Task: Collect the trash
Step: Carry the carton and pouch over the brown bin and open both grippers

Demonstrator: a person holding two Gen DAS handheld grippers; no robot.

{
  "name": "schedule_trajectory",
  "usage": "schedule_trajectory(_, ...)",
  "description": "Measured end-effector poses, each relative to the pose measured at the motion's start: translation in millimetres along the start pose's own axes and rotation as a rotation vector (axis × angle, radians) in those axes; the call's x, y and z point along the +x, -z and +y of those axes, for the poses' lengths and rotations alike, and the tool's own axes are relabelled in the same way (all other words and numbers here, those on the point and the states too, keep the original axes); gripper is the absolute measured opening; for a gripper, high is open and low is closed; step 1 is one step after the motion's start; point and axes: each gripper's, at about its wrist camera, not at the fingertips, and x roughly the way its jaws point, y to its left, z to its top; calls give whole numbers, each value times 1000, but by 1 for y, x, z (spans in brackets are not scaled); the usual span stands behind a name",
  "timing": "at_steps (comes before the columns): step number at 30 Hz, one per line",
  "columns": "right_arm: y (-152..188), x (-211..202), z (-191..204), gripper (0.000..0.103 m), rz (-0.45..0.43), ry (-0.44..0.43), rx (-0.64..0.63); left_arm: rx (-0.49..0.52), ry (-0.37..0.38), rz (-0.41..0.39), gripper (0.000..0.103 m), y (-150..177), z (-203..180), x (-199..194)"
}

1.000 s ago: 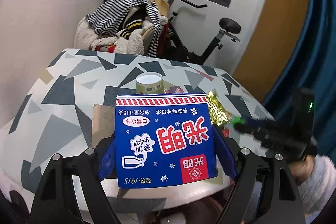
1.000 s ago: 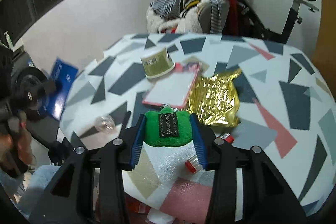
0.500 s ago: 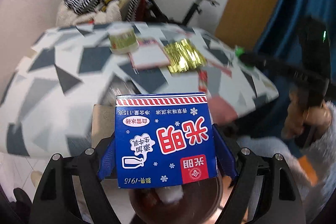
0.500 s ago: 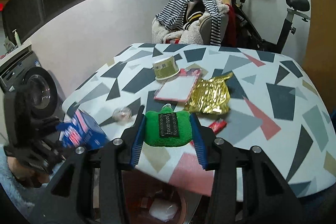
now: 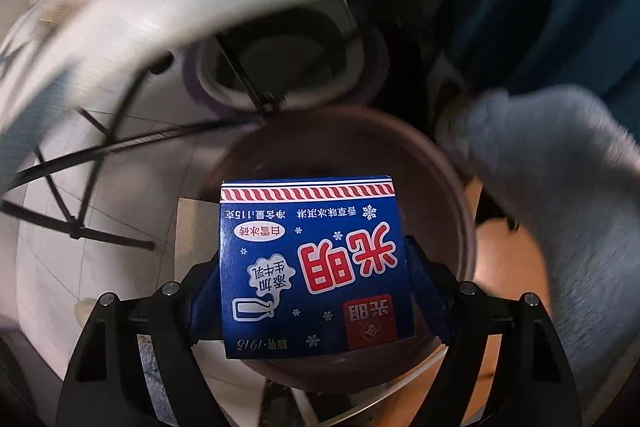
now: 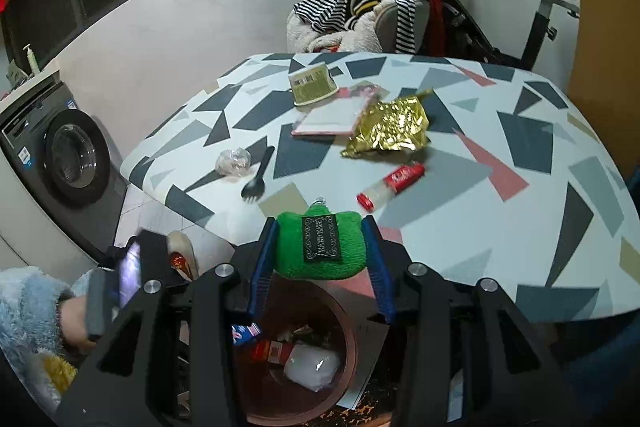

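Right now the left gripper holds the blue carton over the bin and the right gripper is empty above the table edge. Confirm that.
Not quite. The right gripper is not empty: the right wrist view shows it shut on a green plush pouch. The rest stands: the left gripper holds the blue carton over the bin.
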Motion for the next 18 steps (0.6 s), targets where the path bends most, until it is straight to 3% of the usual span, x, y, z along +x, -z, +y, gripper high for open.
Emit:
schedule_trajectory(5, 7, 2, -6, 44, 15, 9, 22, 74, -20, 39, 81, 6, -10, 22)
schedule_trajectory(7, 10, 3, -8, 44, 19, 15, 23, 64, -15, 25, 88, 5, -8, 19)
schedule_trajectory(10, 16, 7, -11, 44, 31, 15, 37, 6, -1, -39, 91, 2, -1, 1)
schedule_trajectory(14, 29, 19, -10, 44, 62, -6, 57, -157, 32, -166, 91, -2, 30, -36)
schedule_trajectory(18, 43, 32, -3, 44, 91, -39, 60, -265, 2, -301, 93, 5, 53, -75)
